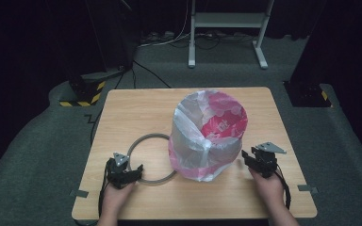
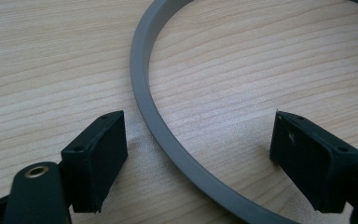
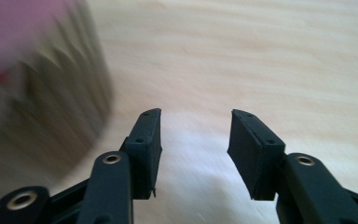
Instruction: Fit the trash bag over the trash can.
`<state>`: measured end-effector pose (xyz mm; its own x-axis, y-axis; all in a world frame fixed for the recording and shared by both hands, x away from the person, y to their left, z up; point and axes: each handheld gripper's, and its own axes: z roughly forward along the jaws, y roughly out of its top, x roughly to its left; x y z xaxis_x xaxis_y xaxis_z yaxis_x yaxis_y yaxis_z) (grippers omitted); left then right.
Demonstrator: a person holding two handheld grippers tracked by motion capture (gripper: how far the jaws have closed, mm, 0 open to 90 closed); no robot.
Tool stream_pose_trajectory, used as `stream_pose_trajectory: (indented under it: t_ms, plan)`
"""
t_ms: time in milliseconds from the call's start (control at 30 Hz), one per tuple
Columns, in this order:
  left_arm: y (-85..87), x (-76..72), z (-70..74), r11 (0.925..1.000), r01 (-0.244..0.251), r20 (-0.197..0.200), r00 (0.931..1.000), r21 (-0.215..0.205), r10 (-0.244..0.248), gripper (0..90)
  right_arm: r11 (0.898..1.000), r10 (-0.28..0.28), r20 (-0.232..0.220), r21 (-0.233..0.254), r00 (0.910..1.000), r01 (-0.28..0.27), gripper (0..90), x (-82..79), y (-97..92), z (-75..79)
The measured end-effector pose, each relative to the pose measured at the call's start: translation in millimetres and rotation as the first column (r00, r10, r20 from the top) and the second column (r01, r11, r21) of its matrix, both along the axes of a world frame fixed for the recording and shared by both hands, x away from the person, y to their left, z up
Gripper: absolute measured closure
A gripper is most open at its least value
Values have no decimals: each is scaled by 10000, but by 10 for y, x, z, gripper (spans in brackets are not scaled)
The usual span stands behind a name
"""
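Grey ring: lying flat on the worktop, touching the bag-lined bin at its left. Left gripper: fingers standing spread, straddling the ring's near rim without touching it. Right gripper: fingers standing apart, pinching nothing, pointing at the bin's right side.

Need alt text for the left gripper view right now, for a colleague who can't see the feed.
The left gripper stands open over the wooden table, its two black jaws straddling a stretch of a grey ring that lies flat on the wood. Neither pad touches the ring, which curves away toward the top of the picture.
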<state>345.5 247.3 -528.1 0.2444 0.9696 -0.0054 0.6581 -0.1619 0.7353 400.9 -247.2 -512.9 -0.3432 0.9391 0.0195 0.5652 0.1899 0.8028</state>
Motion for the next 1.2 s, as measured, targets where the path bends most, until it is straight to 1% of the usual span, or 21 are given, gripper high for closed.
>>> stream_pose_trajectory:
  t_ms: [100, 233, 267, 300, 400, 467, 567, 600, 633, 667, 700, 767, 833, 867, 900, 1033, 1067, 1100, 1133, 1167, 1200]
  plan:
    - [-2, 0, -1, 10000, -34, 16, 10000, 5, 34, 188, 9998, -178, -350, -95, 9992, 174, 490, -14, -57, -63]
    - [-5, 1, -1, 10000, -75, 10, 10000, 16, 75, 189, 9990, -179, -577, -410, 9982, 156, 444, -14, -40, -102]
    - [-10, 1, -1, 9999, -141, 15, 9999, 35, 141, 192, 9982, -173, -580, -581, 9982, 140, 427, -18, -20, -104]
    - [-12, -3, 0, 9998, -150, 16, 9999, 86, 150, 192, 9980, -212, -570, -611, 9982, 177, 417, -19, -18, -104]
    - [-17, -3, 5, 9997, -233, -36, 9997, 88, 234, 194, 9985, -153, -613, -539, 9980, 120, 393, -11, -30, -105]
    - [-23, 23, 25, 9996, -270, -250, 9993, 122, 273, 194, 9980, -137, -586, -620, 9982, 101, 397, -14, -19, -106]
    - [-32, 31, 38, 9991, -388, -382, 9985, 158, 394, 194, 9983, -126, -599, -572, 9981, 92, 402, -14, -23, -106]
    - [-39, 34, 49, 9988, -467, -519, 9975, 153, 474, 194, 9983, -126, -599, -572, 9981, 92, 402, -14, -23, -106]
    - [-45, 58, 90, 9982, -553, -959, 9937, 238, 573, 199, 9983, -156, -582, -578, 9982, 122, 402, -16, -18, -107]
    - [-45, 58, 90, 9982, -553, -959, 9937, 238, 573, 204, 9983, -156, -582, -578, 9982, 122, 402, -16, -18, -107]
    - [-44, 78, 115, 9980, -533, -1248, 9905, 331, 570, 204, 9982, -147, -574, -585, 9982, 113, 401, -15, -19, -108]
    - [-45, 124, 163, 9977, -473, -1793, 9822, 494, 555, 217, 9981, -108, -570, -611, 9983, 73, 391, -14, -19, -108]
    - [-42, 169, 205, 9974, -330, -2319, 9716, 647, 472, 223, 9982, -55, -580, -599, 9983, 21, 390, -13, -19, -108]
    - [-42, 220, 247, 9961, -246, -2888, 9562, 853, 484, 224, 9983, -47, -590, -585, 9982, 13, 390, -13, -20, -108]
    - [-52, 246, 262, 9961, -264, -3164, 9472, 840, 518, 224, 9982, -41, -582, -592, 9983, 7, 391, -12, -20, -108]
    - [-71, 355, 310, 9943, -172, -3981, 9155, 1050, 579, 226, 9982, -46, -580, -596, 9983, 12, 391, -12, -20, -108]
    - [-71, 355, 310, 9943, -172, -3981, 9155, 1050, 579, 227, 9982, -46, -580, -596, 9983, 12, 391, -12, -20, -108]
    - [-82, 418, 330, 9932, -98, -4381, 8969, 1161, 600, 228, 9982, -43, -579, -596, 9983, 9, 390, -12, -20, -108]
    - [-82, 418, 330, 9932, -98, -4381, 8969, 1161, 600, 229, 9982, -43, -579, -596, 9983, 9, 390, -12, -20, -108]
    - [-92, 478, 344, 9920, -4, -4749, 8779, 1265, 609, 229, 9983, -50, -585, -586, 9983, 16, 391, -13, -19, -108]
    - [-94, 512, 353, 9910, 39, -4924, 8681, 1340, 632, 232, 9983, -50, -585, -586, 9983, 15, 391, -13, -19, -108]
